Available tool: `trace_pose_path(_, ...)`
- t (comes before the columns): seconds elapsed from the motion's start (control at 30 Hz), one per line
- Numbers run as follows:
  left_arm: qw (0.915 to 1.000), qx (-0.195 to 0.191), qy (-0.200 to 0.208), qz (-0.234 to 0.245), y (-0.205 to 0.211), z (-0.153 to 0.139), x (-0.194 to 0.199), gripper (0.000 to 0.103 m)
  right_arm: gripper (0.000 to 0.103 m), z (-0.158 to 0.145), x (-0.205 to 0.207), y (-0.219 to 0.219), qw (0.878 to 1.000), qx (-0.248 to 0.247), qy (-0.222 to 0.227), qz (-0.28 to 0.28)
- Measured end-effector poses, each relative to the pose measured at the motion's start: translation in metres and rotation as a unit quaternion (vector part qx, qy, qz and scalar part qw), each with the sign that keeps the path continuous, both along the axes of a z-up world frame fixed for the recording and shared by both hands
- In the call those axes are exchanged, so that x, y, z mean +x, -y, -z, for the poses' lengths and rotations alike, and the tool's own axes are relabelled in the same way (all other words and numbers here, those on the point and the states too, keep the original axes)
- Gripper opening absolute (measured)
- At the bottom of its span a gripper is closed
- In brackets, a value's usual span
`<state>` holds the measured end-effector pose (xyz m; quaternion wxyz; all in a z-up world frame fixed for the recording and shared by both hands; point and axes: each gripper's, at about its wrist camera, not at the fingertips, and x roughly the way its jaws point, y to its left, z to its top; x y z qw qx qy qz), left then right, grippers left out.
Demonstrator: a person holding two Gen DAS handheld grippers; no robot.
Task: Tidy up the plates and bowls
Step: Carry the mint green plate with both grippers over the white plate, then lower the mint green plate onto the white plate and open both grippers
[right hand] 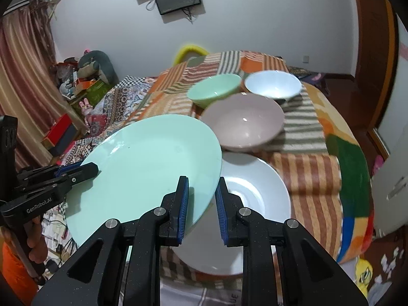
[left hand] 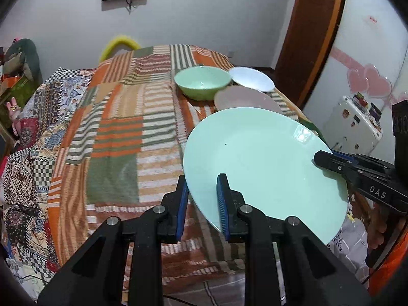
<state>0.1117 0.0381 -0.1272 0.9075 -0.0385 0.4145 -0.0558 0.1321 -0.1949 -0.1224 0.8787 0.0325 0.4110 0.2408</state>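
A large mint-green plate (left hand: 257, 163) (right hand: 150, 168) hangs tilted above the table, held by both grippers at opposite rims. My left gripper (left hand: 202, 201) is shut on its near-left rim; the same tool shows in the right wrist view (right hand: 84, 170). My right gripper (right hand: 202, 206) is shut on the plate's right rim and is seen in the left wrist view (left hand: 331, 163). Under the plate's right side lies a white plate (right hand: 257, 199). Behind stand a pink bowl (right hand: 243, 125) (left hand: 244, 98), a green bowl (right hand: 214, 91) (left hand: 202, 83) and a white bowl (right hand: 272, 84) (left hand: 251, 78).
A striped patchwork cloth (left hand: 122, 132) covers the table. A yellow chair back (left hand: 119, 44) rises at the far edge. A white appliance (left hand: 352, 127) stands right of the table, with clutter and boxes (right hand: 76, 86) at the left. A person's hand (right hand: 35, 250) grips the left tool.
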Motion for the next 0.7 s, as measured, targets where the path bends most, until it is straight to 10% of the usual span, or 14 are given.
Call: trace_pose_path(0.7,0.9962,0.015,-0.077,0.038,0.048,0.057,0.033,0.022,0.019,0.052,-0.001,0.043,0.997,0.001,-0.068,0.039)
